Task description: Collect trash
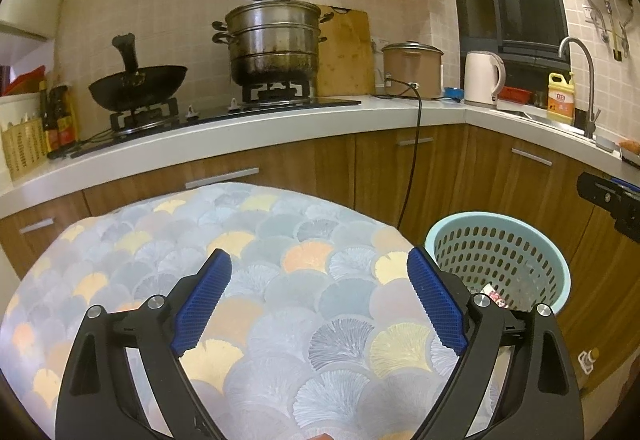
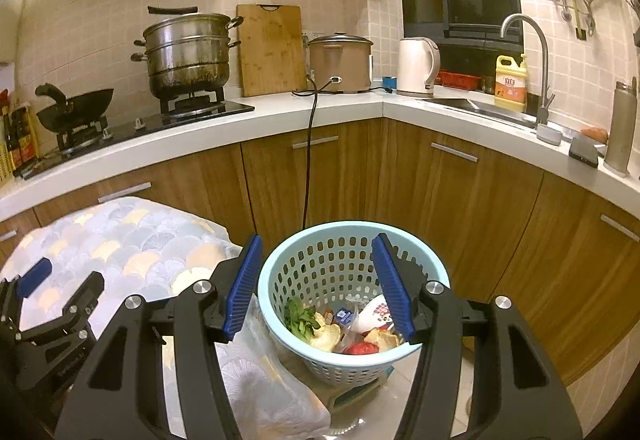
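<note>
While nothing sits between either pair of blue ribbed pads, best to treat this step as a check and retreat rather than another pick. Looks, as a judgement, close to done: no loose scrap visible on the round desk under its pale fan-patterned cloth, and the refuse already down in the bin.

Starting with the largest: patterned desk on the left, bare of litter as far as both views reach, its cloth edge drooping just beside the bin. Next, the pale blue perforated plastic basket, standing on the floor in front of the brown wooden cabinets, just beside the desk's right edge. Inside it, a heap of trash: green leaves, yellowish peel, something red, a white printed cup or wrapper, a small blue-and-white carton.

Right tool released, jaws parted and empty, hanging above the basket mouth so the left pad frames the near-left rim and the right pad overlaps the inner right side; heap lies below and between the pads, apart from them. Left tool released as well, spread wide over the cloth, gripping nothing; basket off to its right, partly behind the right finger.

Worth keeping both tools clear of the rim when pulling back, since a light basket tips easily, and scanning the cloth folds once for anything hidden.
</note>
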Demonstrator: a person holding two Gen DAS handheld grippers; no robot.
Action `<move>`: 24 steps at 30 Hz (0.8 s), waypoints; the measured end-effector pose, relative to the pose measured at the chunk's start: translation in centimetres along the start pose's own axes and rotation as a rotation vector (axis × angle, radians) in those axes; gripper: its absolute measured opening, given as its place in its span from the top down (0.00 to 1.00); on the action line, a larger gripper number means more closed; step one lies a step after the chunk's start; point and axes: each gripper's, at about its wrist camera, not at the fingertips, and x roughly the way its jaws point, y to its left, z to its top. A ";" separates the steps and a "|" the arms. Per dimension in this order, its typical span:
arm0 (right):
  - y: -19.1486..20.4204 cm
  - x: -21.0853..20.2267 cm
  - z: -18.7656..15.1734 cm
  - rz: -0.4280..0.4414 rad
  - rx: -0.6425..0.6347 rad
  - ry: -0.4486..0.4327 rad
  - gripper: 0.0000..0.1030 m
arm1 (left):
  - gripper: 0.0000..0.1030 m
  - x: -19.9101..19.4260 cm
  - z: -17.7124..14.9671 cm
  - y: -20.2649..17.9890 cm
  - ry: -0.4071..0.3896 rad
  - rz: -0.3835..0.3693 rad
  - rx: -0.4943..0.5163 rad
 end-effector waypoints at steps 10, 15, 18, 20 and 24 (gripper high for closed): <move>0.0 0.0 -0.1 0.001 -0.003 -0.003 0.45 | 0.14 0.1 0.0 0.2 0.001 0.008 -0.001; 0.0 -0.2 -0.1 0.009 0.002 -0.005 0.44 | 0.13 0.2 0.0 0.3 0.004 0.007 -0.001; 0.1 -0.3 -0.1 0.007 -0.005 -0.010 0.44 | 0.13 0.2 0.0 0.4 0.005 0.008 -0.002; 0.1 -0.3 -0.1 0.011 -0.005 -0.010 0.44 | 0.13 0.2 0.0 0.4 0.004 0.007 -0.003; 0.1 -0.4 -0.1 0.011 -0.005 -0.010 0.44 | 0.13 0.2 0.0 0.5 0.004 0.010 -0.006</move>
